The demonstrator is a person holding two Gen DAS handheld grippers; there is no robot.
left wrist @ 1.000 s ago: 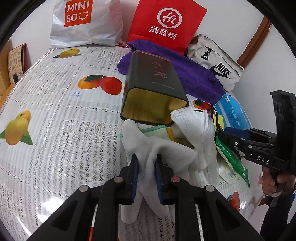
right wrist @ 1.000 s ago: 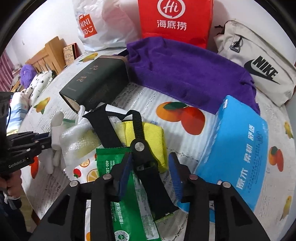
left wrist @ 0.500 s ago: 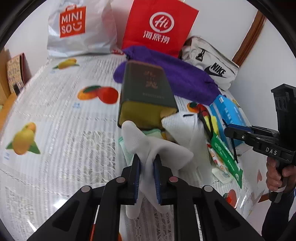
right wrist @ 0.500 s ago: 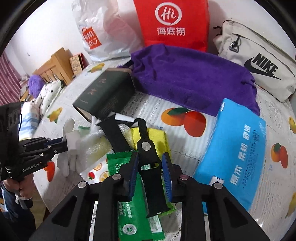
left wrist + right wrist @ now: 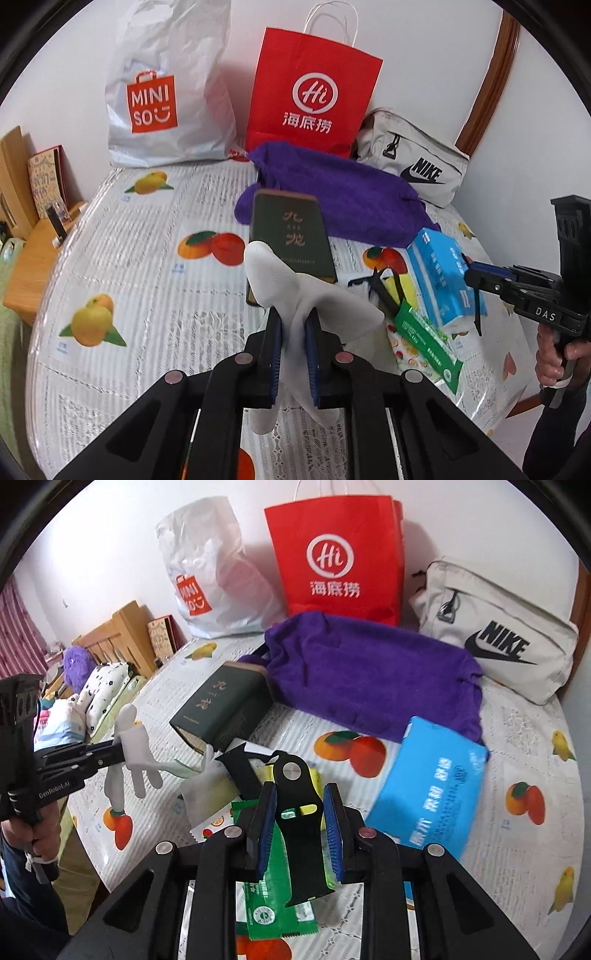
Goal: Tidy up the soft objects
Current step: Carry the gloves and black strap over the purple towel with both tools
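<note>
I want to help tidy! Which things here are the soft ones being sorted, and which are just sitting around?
Soft things for the job:
white glove, held in the left gripper
purple towel
black strap, between the right gripper jaws

Just lying about:
green box
blue tissue pack
red bag

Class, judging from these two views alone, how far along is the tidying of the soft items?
Done: nothing looks sorted. In hand: the left claw is shut on a white glove, lifted above the table. The right claw brackets a black strap; whether it grips is unclear. Left: the purple towel, yellow cloth and packets remain in a heap.
</note>
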